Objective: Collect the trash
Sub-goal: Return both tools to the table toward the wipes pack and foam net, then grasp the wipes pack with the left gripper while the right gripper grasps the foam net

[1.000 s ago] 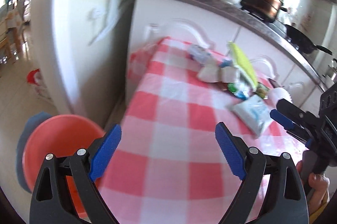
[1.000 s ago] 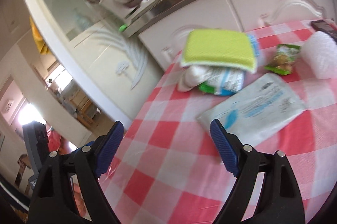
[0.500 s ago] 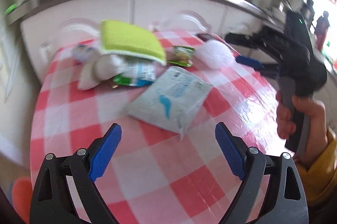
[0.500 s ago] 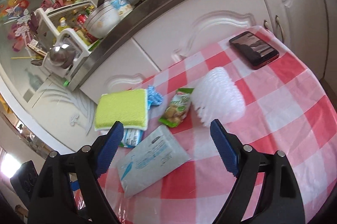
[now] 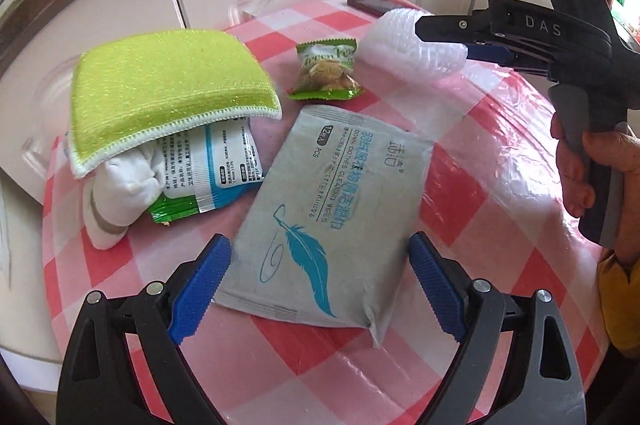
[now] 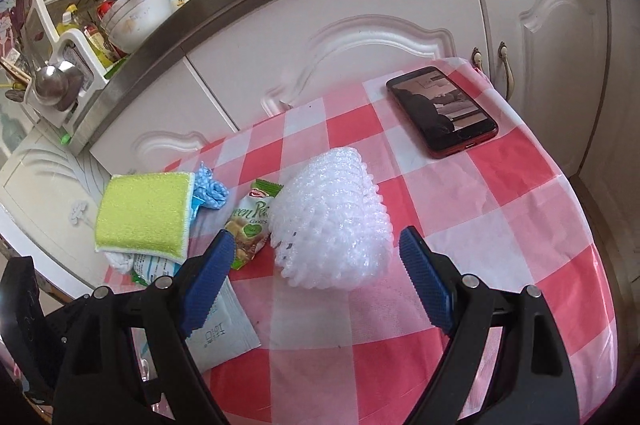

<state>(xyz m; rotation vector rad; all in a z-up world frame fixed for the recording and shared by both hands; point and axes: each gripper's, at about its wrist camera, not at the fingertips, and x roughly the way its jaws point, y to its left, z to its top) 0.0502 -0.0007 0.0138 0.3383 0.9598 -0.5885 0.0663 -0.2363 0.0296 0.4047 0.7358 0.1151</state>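
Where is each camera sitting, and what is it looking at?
Left wrist: rides the left gripper, looking down at the wipes pack; the person's hand holding the right gripper shows.
Right wrist: rides the right gripper, looking at the foam net and phone; no hand shows.
Both see the green sponge, snack packet, foam net, wipes pack and checked tablecloth.

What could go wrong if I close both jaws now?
The left gripper straddles the flat wipes packet, which lies flush on the glossy tablecloth; the pads may slide over it. The right gripper faces the white foam net; it is soft and may squash or slip. The phone lies near the table's edge; it is not trash.
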